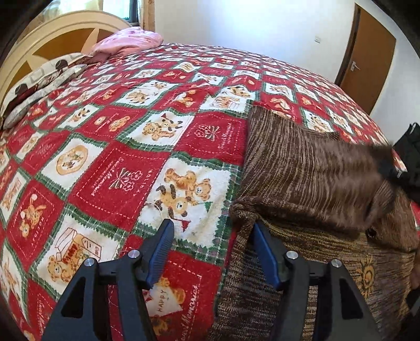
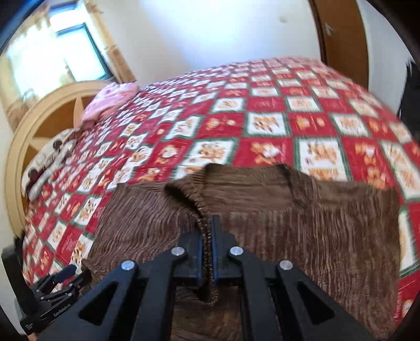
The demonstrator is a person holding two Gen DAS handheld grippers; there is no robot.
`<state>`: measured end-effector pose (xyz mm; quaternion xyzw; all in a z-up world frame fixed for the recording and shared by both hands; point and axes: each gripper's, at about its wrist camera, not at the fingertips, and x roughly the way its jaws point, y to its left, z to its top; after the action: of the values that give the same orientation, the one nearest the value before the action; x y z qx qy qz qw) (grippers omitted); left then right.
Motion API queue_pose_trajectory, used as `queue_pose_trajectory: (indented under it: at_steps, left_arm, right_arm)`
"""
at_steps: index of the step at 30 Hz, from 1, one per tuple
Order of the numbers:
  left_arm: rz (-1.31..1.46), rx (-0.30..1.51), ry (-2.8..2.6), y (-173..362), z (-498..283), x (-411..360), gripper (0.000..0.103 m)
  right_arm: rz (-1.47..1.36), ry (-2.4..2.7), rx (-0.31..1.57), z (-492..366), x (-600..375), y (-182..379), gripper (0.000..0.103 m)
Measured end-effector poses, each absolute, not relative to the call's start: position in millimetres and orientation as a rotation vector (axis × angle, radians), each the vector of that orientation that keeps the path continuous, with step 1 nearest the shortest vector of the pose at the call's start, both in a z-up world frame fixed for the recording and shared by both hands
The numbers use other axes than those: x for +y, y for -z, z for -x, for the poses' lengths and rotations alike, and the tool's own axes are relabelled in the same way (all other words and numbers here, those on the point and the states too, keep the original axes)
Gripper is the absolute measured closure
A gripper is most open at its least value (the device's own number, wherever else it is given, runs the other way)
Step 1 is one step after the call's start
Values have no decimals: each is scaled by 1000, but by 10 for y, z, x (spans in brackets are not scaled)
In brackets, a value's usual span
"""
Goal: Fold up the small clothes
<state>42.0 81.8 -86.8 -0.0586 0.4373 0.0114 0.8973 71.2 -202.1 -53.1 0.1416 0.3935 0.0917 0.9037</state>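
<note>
Red teddy-bear quilt (image 1: 126, 168), white wall (image 1: 249, 23)

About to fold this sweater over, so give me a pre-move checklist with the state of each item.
1. Right claw shut on an edge of the brown knitted sweater: ok.
2. Left claw gripping the sweater: not ok, its jaws stand open, one finger over the red and white teddy-bear patchwork quilt, the other at the sweater's edge.
3. Sweater lying flat: not ok, part is lifted and bunched.
4. Quilt beyond the sweater free for the fold: ok.
5. Sweater's lower hem: cannot tell, out of view.
</note>
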Motion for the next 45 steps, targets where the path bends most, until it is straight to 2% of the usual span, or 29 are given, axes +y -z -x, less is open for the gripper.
queue_pose_trajectory:
  at_steps: [2,3,6,8,9,12,14,16,17,18,20,21,22,24,27,31,36,41,45]
  left_arm:
    - [131,905,-29,874,-416,835,39]
    - [131,907,-34,874,-418,830,39]
    - [113,916,-38,851,-406,829,39]
    - [92,899,-35,780,-355,846,39]
    - [79,884,-29,742,-327,844,39]
    - [-37,786,-30,530,-276,759,39]
    - [-77,736,-21,416,-330,688,39]
    - [-66,728,-12,357,-433,649,39]
    - [-54,734,0,353,-501,627,39]
    - [-44,750,-4,391,-592,598,39]
    - [-62,805,-40,527,-728,549,39]
    - [-72,824,-51,577,-762,533,39]
    - [-88,856,-65,670,-790,524,39]
    - [-98,904,-71,799,-760,529,39]
    - [-82,877,-59,773,-605,562,39]
    - [-103,866,-41,770,-500,549,38]
    - [-125,863,-50,760,-471,460,38]
    - [-178,854,-57,753,-379,377,38]
    - [-180,836,-35,648,-246,482,38]
  right_arm:
    - [-376,-197,857,-787,-2132,700,94]
    - [-387,-159,875,-810,-2183,782,88]
    - [-431,-132,880,-810,-2323,916,92]
    - [-428,-54,863,-739,-2402,834,91]
    - [-406,-19,844,-684,-2411,767,85]
    - [-335,-86,811,-527,-2290,545,81]
    - [-297,-159,822,-496,-2141,483,70]
    - [-248,-230,822,-475,-1917,439,44]
    - [-225,-255,815,-464,-1806,428,42]
    - [-205,-265,811,-457,-1734,435,42]
    - [-128,-275,818,-478,-1562,498,49]
    - [-79,-271,844,-510,-1476,552,71]
    - [-32,-267,879,-528,-1414,626,88]
    - [26,-273,925,-497,-1374,754,88]
    - [80,-241,931,-328,-1478,785,88]
    - [63,-148,997,-77,-1777,868,84]
    - [-38,-122,926,117,-1943,671,83]
    - [-88,-165,823,-143,-1698,402,82]
    - [-116,-205,918,-379,-1548,700,81]
